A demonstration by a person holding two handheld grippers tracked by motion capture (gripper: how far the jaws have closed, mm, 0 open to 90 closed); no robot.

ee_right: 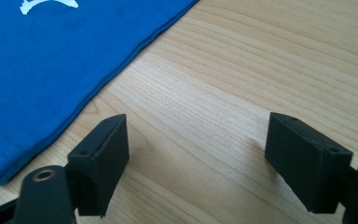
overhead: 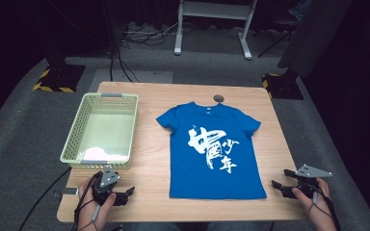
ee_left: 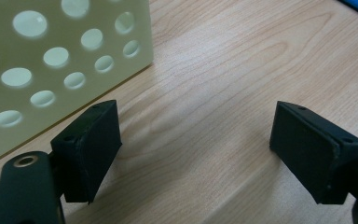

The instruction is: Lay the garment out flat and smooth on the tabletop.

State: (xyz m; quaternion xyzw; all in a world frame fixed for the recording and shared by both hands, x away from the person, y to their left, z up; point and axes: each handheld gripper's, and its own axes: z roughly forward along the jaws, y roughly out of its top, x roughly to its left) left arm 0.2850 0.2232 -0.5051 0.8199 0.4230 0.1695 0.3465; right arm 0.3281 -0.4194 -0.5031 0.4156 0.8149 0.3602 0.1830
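A blue T-shirt (overhead: 213, 151) lies flat and face up on the table (overhead: 149, 144), right of the pale green basket (overhead: 101, 130); the left gripper (overhead: 125, 193) rests just below the basket and the right gripper (overhead: 280, 185) just off the shirt's lower right corner, both with jaws wide apart over bare wood. The cloth looks light, soft and limp, so it will likely sag and crease; pinching a hem corner or shoulder seam seems best. The white heap in the basket is too blurred to identify.

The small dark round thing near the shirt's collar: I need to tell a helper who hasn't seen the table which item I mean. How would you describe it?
Start at the wooden table and find the blue T-shirt lying flat at its middle. Just beyond the collar, by the far edge, sits a small dark round object. It is far smaller than the shirt or the pale green basket and lies apart on bare wood.
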